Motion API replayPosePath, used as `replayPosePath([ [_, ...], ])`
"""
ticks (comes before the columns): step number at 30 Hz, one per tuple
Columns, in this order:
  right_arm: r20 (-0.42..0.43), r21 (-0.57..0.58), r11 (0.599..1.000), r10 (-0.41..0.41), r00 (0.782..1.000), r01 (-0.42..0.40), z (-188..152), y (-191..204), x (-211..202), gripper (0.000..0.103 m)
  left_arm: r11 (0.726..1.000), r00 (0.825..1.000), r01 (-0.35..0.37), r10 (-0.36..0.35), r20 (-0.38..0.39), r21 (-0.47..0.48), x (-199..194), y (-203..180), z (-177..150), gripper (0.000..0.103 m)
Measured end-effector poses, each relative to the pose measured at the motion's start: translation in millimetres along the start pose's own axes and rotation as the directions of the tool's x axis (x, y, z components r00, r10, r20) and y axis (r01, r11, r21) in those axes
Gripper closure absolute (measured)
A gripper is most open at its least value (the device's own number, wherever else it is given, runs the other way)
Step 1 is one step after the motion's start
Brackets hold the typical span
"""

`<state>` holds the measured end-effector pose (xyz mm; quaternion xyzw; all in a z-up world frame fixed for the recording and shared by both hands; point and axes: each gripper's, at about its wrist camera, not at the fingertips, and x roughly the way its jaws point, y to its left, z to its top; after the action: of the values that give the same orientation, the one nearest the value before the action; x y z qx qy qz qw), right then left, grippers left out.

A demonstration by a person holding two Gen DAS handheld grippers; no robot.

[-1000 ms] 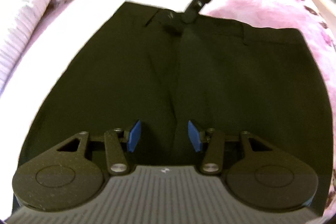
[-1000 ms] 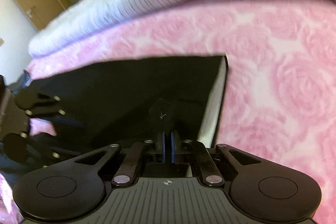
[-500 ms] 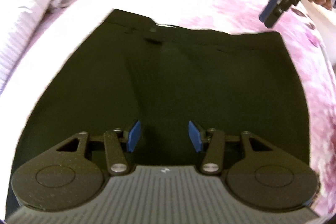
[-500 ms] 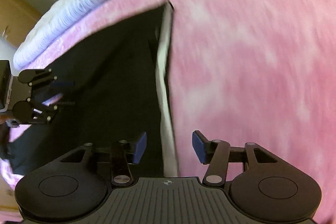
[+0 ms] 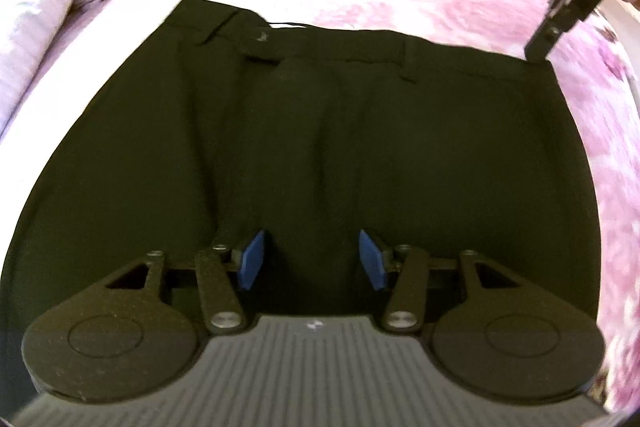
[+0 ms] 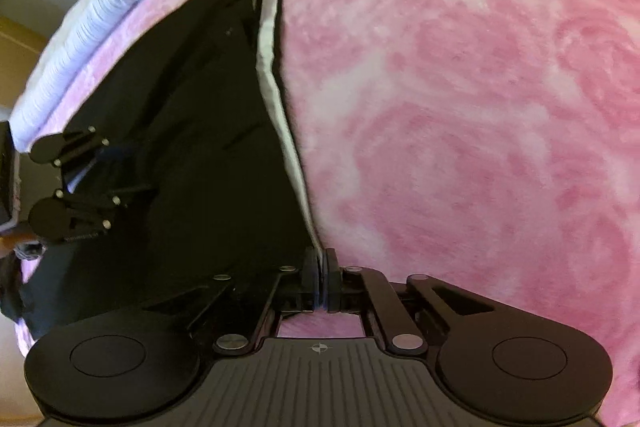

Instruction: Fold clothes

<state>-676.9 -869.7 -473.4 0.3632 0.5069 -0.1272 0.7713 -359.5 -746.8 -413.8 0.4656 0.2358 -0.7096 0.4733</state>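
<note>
Black trousers (image 5: 320, 131) lie flat on the bed's pink rose-patterned blanket (image 6: 480, 107), waistband (image 5: 360, 45) toward the far side and the legs running back toward the near side, under the left hand-held gripper (image 5: 312, 259). That gripper hangs over the middle of the garment, along its central crease, with its blue pads (image 5: 252, 259) standing apart and nothing pressed between them. The right hand-held gripper (image 6: 321, 267) is at the right-hand end of the waistband; its jaws have just been closing, and they now pinch the pale-lined corner of the waistband edge (image 6: 276, 99) where it meets the blanket. In the left wrist view it shows as a dark bar (image 5: 560, 19) meeting that far right corner. The trousers' long axis runs near to far, so a lengthwise fold would likely carry the right side leftward across the crease, and the right gripper, already on the edge, is the one placed to lead it.
</note>
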Motion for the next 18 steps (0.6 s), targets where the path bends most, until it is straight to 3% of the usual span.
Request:
replayPosePath([
  [2,0.026,-0.024,0.999,-0.026,0.999,0.027,4,6,-7,0.099,0.998,1.000,-0.019,0.019,0.000,-0.062,-14,0,-6,0.056],
  [3,0.037,-0.047,0.998,-0.045,0.998,0.047,6,13,-10,0.091,0.996,1.000,-0.029,0.029,-0.003,-0.090,-22,-1,-10,0.056],
  [4,0.046,-0.077,0.995,-0.066,0.997,0.070,8,20,-13,0.072,0.992,0.999,-0.040,0.039,-0.009,-0.119,-32,-2,-16,0.056],
  [6,0.059,-0.151,0.983,-0.094,0.994,0.102,11,40,-14,0.051,0.982,0.997,-0.070,0.064,-0.036,-0.177,-53,-6,-34,0.056],
  [12,0.053,-0.363,0.925,-0.099,0.994,0.111,7,111,-5,0.049,0.921,0.972,-0.204,0.151,-0.178,-0.332,-134,-18,-124,0.052],
  [18,0.085,-0.424,0.897,-0.097,0.992,0.124,-13,186,-4,0.049,0.845,0.927,-0.332,0.208,-0.314,-0.420,-208,-25,-236,0.050],
])
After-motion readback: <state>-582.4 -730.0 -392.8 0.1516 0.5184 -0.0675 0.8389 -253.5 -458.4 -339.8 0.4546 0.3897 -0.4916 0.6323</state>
